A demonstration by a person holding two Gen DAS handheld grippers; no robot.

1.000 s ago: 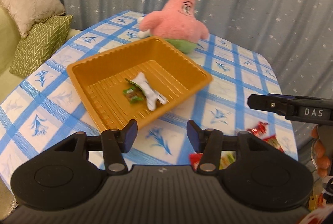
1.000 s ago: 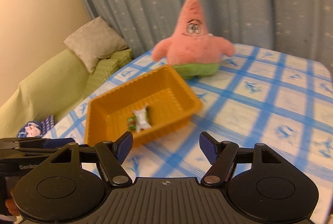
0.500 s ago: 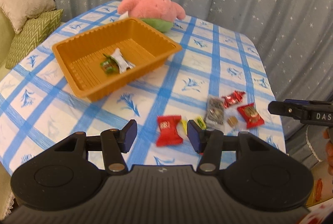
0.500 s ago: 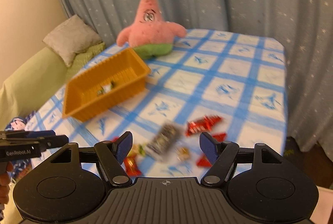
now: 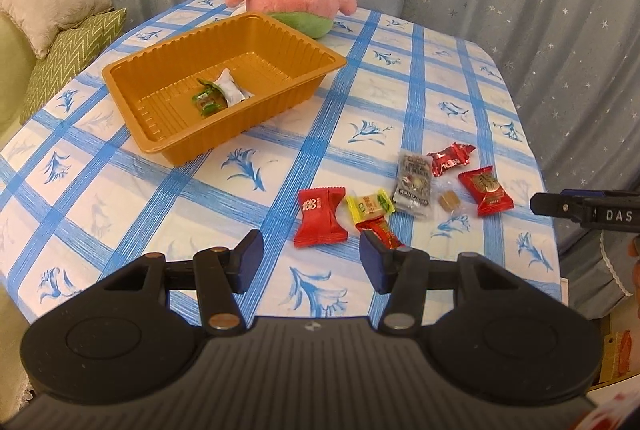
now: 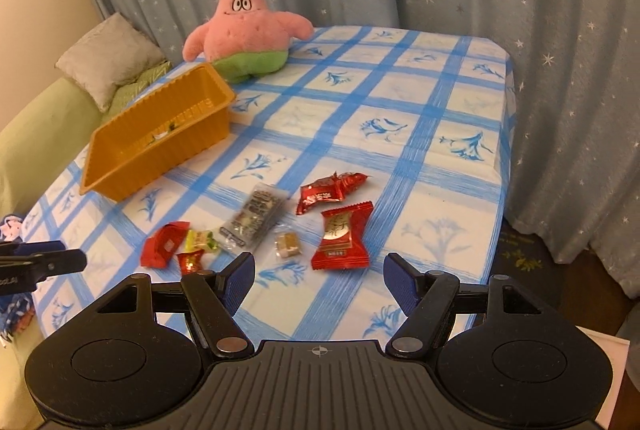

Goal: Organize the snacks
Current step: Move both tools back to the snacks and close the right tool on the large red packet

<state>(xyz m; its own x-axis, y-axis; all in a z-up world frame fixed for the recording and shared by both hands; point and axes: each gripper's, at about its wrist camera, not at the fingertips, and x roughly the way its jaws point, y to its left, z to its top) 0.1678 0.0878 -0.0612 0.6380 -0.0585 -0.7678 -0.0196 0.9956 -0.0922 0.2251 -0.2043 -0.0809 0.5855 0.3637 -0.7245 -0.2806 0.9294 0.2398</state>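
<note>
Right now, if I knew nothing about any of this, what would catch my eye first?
Probably the pink star plush sitting upright at the table's far side, against the starry curtain. In front of it an orange tray holds two wrapped snacks, while a cluster of wrapped candies lies loose on the blue-checked tablecloth, just ahead of the two open hand-held grippers.

The left gripper (image 5: 311, 259) is hovering with its jaws spread wide and nothing between them, facing a scatter of wrapped snacks (image 5: 402, 192) lying on the blue-and-white checked tablecloth (image 5: 160, 198). Farther back, an orange ridged plastic tray (image 5: 168, 146) is holding a white wrapped snack (image 5: 231, 89) and a green-wrapped candy (image 5: 209, 99), touching.
</note>
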